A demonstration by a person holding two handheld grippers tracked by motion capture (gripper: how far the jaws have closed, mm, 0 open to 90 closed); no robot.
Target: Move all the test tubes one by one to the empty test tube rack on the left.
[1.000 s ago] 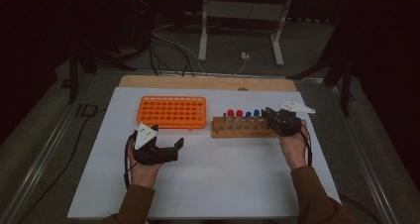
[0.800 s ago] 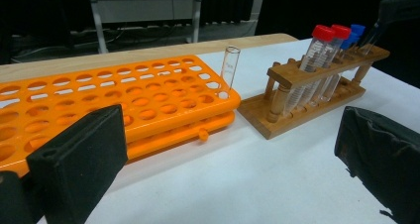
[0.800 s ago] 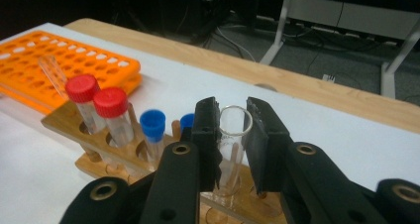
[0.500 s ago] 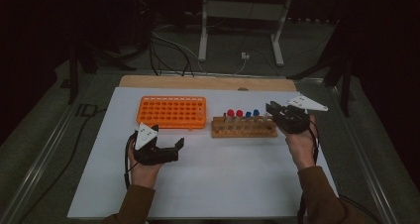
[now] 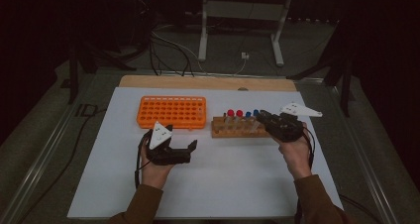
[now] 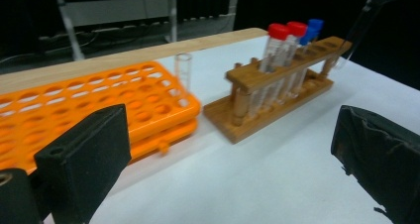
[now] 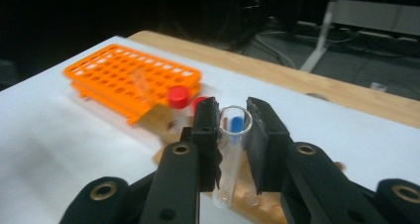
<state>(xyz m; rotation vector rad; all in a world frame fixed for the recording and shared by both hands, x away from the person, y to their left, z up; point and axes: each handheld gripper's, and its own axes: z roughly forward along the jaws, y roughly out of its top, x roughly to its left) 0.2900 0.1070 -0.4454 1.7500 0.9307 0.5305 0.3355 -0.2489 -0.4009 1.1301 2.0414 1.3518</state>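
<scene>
My right gripper is shut on a clear uncapped tube, held upright just above the right end of the wooden rack. Red-capped tubes and blue-capped tubes stand in that rack. In the high view the right gripper points left over the rack's right end. An orange rack lies to the left, with one clear tube standing at its near corner. My left gripper hovers in front of the orange rack, jaws wide open and empty.
The racks sit on a white sheet over the table, with a wooden strip along its far edge. Cables and a metal stand lie on the floor beyond. Both forearms come in from the bottom.
The right gripper has risen a little at the wooden rack's right end, still shut on the clear tube. The left gripper has shifted slightly to the right, still open.
</scene>
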